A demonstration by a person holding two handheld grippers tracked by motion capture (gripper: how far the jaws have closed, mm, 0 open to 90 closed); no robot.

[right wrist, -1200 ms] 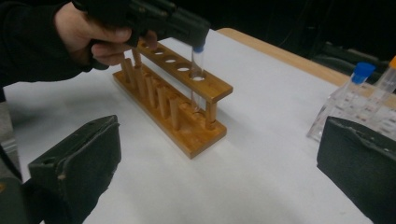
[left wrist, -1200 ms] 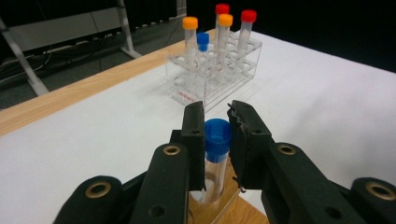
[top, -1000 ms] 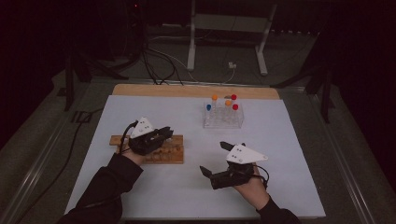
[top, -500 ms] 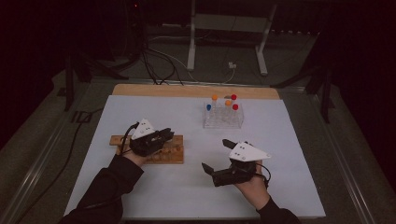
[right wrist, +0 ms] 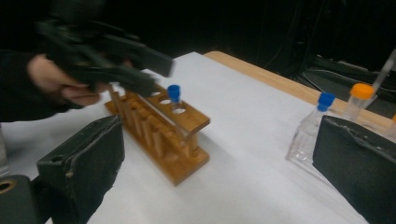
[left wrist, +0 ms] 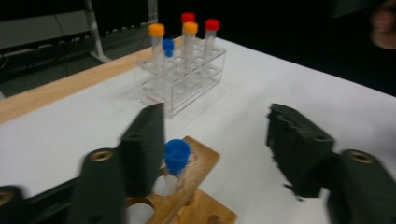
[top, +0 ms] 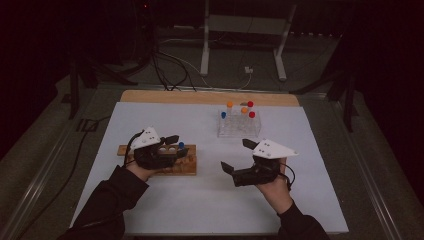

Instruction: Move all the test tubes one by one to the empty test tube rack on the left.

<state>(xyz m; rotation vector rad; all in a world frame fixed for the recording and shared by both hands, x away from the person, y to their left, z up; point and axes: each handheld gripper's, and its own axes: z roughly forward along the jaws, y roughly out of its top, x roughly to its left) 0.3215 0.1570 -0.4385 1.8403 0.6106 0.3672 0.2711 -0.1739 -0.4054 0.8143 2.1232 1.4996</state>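
My left jaws have just been opening off the blue-capped tube (left wrist: 176, 161), now upright in the wooden rack (top: 182, 165), my right jaws gape empty; it's light, slick, breakable, best pinched below the cap.

My jaws have just been opening and now stand apart, one on each side of the frame. A blue-capped tube (left wrist: 176, 164) stands upright in a hole of the wooden rack (left wrist: 198, 196), just beside my left jaw and clear of the right one. Farther off on the white table (left wrist: 280, 88) sits a clear rack (left wrist: 180, 81) holding tubes with orange, red and blue caps.
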